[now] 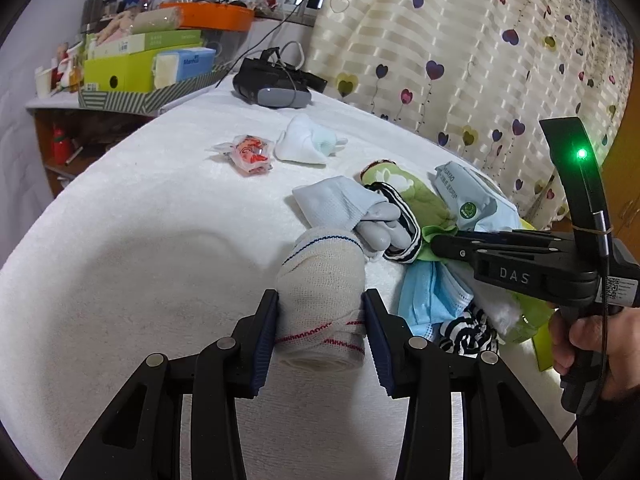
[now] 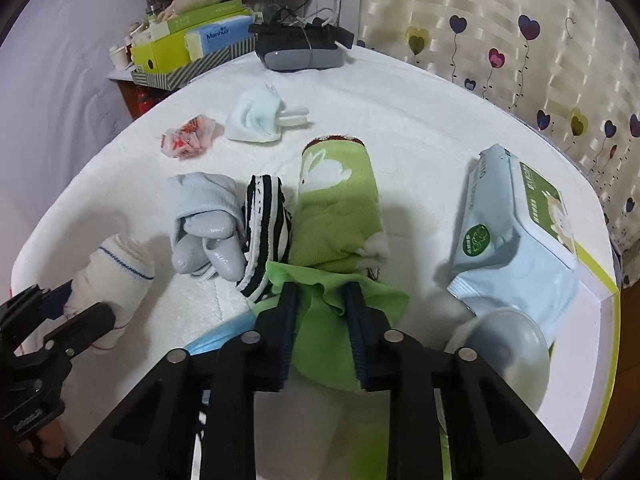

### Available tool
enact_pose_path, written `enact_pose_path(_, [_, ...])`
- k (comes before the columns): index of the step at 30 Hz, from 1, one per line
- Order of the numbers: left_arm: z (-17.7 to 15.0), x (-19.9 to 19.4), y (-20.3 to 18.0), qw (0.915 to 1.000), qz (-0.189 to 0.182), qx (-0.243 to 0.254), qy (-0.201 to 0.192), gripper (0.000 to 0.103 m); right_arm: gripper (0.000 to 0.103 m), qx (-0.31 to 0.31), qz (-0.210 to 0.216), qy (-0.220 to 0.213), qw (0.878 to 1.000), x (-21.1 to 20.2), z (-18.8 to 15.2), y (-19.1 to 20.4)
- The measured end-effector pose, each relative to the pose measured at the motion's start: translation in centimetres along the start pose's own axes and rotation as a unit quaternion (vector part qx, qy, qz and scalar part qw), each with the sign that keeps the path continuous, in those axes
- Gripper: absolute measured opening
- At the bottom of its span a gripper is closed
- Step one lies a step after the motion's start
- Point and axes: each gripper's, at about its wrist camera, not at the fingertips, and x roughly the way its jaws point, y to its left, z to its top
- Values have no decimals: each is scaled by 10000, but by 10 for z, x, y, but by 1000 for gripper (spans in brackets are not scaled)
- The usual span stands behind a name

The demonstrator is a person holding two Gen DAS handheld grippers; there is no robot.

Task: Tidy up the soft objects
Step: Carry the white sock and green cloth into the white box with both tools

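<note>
my left gripper clamps a roll of bandage, a cream gauze cylinder with a woven mesh, red stitching near my pads and a blue line at the far end; its base rests on the fluffy white towel that covers the table. my right gripper pinches a thin lime-green cloth, which bunches into soft folds between the ribbed blue pads. just beyond it lies a green knit sock with a white rabbit pattern, touching a black-and-white striped sock. left of that sits a pale blue glove with smooth grey rubber fingers. a glossy pack of wipes lies to the right, a crinkly blue face mask under the pile. farther off are a folded white sock and a clear wrapper with red print.
</note>
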Motion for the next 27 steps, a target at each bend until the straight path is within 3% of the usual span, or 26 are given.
enact_pose_path(1, [0, 0, 0, 10000, 1, -4, -3, 41, 16, 2, 16, -21, 10000, 0, 0, 0])
enact_pose_path(2, [0, 0, 0, 10000, 2, -3, -9, 41, 6, 18, 26, -64, 10000, -2, 0, 0])
enact_pose_path(3, [1, -1, 0, 10000, 2, 0, -25, 41, 5, 28, 10, -115, 9999, -5, 0, -1])
enact_pose_path(16, [4, -19, -13, 9998, 7, 89, -198, 41, 5, 201, 482, -902, 9946, -62, -4, -7])
enact_pose_path(27, [14, -43, -50, 9983, -136, 341, -448, 41, 5, 224, 757, -1620, 9836, -118, -20, -15])
